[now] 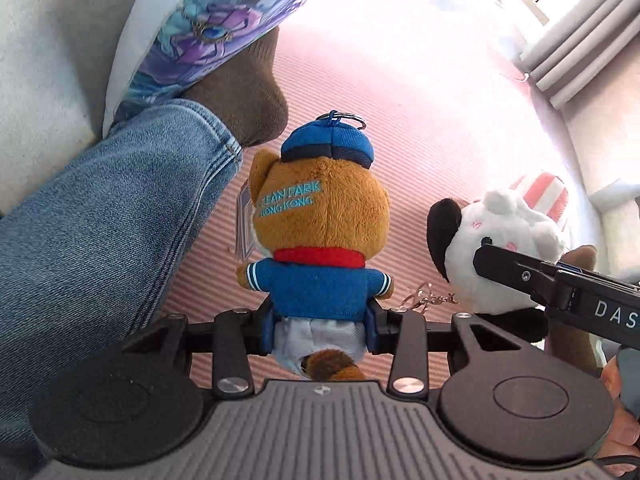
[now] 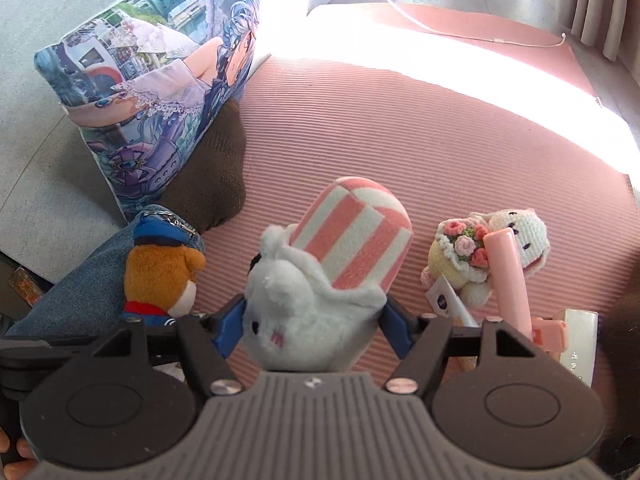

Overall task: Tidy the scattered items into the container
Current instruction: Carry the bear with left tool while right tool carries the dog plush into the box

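Observation:
My left gripper is shut on a brown bear plush in a blue cap and blue shirt, pinching it at the waist above the pink mat; the bear also shows at the left of the right wrist view. My right gripper is shut on a white plush with a pink-and-white striped part, its blue pads pressed into both sides. That white plush hangs at the right of the left wrist view. No container is in view.
A ribbed pink mat covers the floor. A person's jeans leg and brown sock lie at the left by a printed cushion. A crocheted bunny with flowers, a pink tube and small boxes sit at the right.

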`<state>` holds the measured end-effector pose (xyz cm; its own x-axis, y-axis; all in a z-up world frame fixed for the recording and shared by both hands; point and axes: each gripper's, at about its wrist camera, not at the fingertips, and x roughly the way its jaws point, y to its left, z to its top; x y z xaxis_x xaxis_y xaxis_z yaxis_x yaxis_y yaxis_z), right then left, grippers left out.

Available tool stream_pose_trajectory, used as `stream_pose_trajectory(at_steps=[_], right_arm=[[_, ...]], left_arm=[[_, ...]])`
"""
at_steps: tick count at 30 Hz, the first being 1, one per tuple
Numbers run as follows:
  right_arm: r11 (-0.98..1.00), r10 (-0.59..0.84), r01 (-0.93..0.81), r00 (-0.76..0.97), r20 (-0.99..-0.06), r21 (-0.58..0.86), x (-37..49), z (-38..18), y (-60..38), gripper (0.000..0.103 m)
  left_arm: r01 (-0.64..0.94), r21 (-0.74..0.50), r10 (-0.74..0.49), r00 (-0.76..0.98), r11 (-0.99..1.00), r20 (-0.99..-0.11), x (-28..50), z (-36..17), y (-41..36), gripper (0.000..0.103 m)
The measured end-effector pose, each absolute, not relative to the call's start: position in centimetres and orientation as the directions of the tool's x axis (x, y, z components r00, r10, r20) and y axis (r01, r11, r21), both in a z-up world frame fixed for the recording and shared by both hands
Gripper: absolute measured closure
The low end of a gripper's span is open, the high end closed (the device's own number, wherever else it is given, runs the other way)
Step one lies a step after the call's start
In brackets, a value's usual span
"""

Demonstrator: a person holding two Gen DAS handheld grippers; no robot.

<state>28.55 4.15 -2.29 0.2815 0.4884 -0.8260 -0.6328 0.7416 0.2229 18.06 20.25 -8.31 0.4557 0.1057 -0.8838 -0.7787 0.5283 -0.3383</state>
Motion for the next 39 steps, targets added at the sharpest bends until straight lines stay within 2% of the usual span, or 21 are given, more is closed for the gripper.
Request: stream_pose_trajectory(at_steps=[10,25,39], right_arm=[[0.733,0.571,-0.628,0.357,-0.739,0.263,20.3,3.7,-2.3,0.031],[0.754,0.596,-0.576,0.397,-0.698,0.316,8.8,4.4,-9.0,0.031],[0.74,0.593,-0.565,0.29,-0.752,0.366,1.6,2.7,-11.7,0.031]], left_arm=[[-0.69,-0.345,0.128,0.536,0.636,-0.835,14.5,-0.7,16.5,0.057],[-0.566,-0.287,0.069,0.525,0.773,-0.848,8.8,0.1,8.5,0.057],[-0.497,-0.265,-0.004,0.465,0.826,-0.885,5.0,-0.5,4.2,0.057]])
